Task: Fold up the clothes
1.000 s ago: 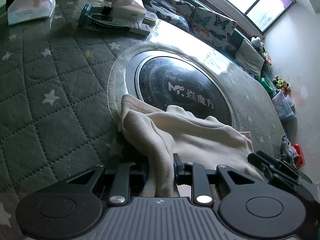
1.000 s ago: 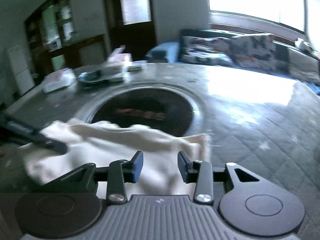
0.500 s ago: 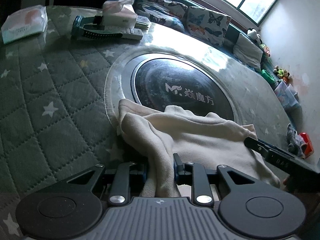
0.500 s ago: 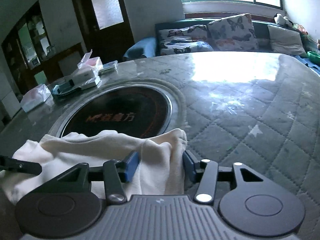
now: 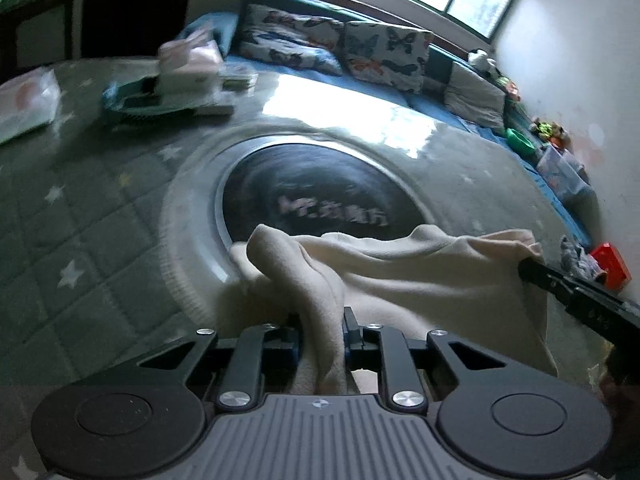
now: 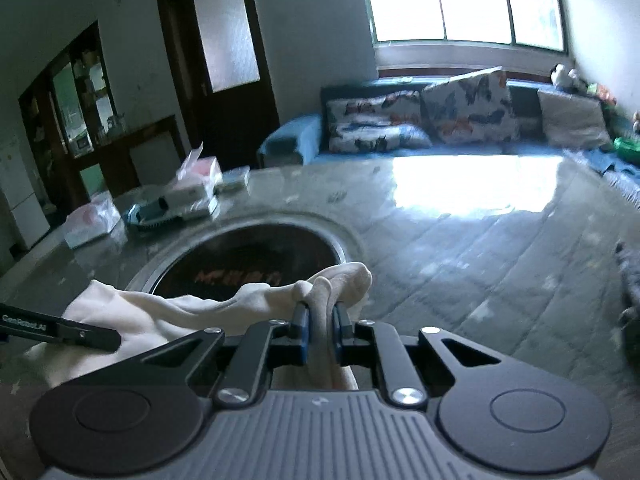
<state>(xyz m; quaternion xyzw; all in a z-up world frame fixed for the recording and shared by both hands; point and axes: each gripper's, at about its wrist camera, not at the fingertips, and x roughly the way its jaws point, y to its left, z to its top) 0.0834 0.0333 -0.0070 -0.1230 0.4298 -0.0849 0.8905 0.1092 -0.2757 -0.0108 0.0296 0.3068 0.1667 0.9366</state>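
Cream fleece garment (image 5: 400, 268), bunched folds pinched in both tongs

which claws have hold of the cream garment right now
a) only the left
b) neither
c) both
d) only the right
c: the left claw has a bunch of the cream garment pinched between its fingers, and in the right wrist view the right claw is closed on another bunched edge of it.
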